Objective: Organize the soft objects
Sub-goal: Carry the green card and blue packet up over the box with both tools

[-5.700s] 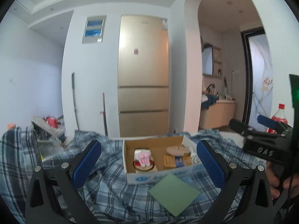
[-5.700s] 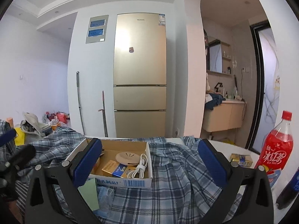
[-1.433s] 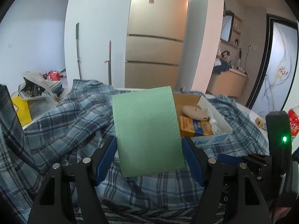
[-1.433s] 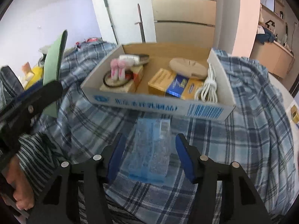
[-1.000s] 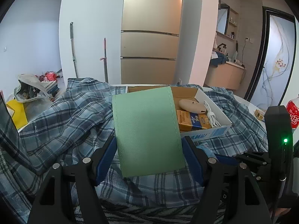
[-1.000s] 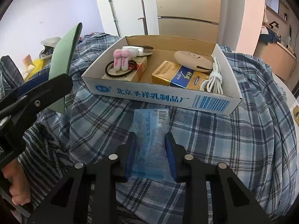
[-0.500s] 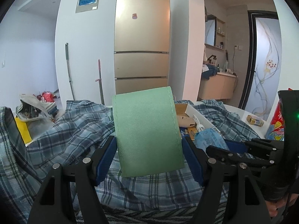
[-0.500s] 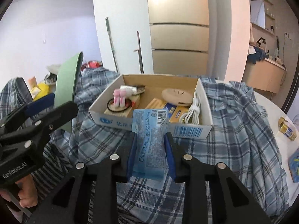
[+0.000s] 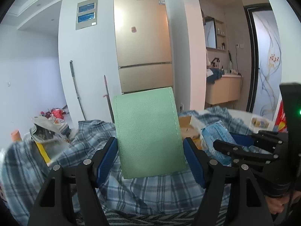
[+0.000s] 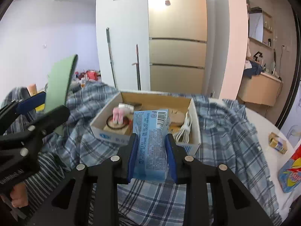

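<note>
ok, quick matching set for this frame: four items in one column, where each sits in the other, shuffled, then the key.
Items
1. green pad
2. blue packet
3. white cable
4. plaid shirt

Places
A. coiled at the right end of the cardboard box
B. spread under the box
C. in the left claw
D. in the right claw

Pairs: 1-C, 2-D, 3-A, 4-B

Both wrist cameras low, close over plaid cloth (image 9: 150, 192), facing fridge (image 9: 143, 43); both share cardboard box (image 10: 193, 113).
</note>
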Available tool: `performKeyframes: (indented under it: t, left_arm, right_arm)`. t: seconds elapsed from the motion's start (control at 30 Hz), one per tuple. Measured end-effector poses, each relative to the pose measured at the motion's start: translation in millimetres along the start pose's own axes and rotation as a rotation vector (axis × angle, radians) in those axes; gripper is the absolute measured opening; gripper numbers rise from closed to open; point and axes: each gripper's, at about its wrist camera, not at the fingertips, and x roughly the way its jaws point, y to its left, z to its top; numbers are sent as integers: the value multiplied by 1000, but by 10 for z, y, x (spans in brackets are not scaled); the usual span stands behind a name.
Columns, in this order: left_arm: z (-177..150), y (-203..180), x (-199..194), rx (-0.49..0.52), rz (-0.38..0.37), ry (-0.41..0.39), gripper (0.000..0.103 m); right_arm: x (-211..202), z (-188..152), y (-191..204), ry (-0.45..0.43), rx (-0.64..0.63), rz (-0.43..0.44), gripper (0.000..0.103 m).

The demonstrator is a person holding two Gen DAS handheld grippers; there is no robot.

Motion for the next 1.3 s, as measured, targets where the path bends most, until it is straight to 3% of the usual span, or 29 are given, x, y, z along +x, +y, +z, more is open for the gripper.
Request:
performKeyframes:
  t: [0.23, 0.4, 0.53, 0.6, 0.73, 0.9, 1.07, 1.3]
  left_arm:
    - [514, -16, 18, 0, -17, 36, 73]
    - [882, -75, 169, 9, 18, 82, 73]
    - [1032, -33, 272, -43, 5, 93, 73]
    - [977, -27, 300, -45, -11, 107, 73]
    - [733, -41, 396, -24, -17, 161, 73]
    - [394, 12, 503, -40, -37, 236, 73]
    - [172, 78, 552, -75, -54, 238, 73]
    - [-58, 178, 764, -91, -59, 297, 73]
  right_arm:
    - [-221, 449, -139, -71, 16, -8, 29]
    - [-251, 843, -220, -141, 9, -34, 29]
    - [-87, 902, -363, -88, 80, -13, 29]
    - [-18, 783, -382, -48, 102, -8, 29]
    - [192, 420, -389, 71, 157, 1, 47]
    - [443, 72, -292, 189, 159, 2, 47]
    - [674, -134, -210, 272, 131, -2, 47]
    - [953, -343, -228, 401, 167, 67, 47]
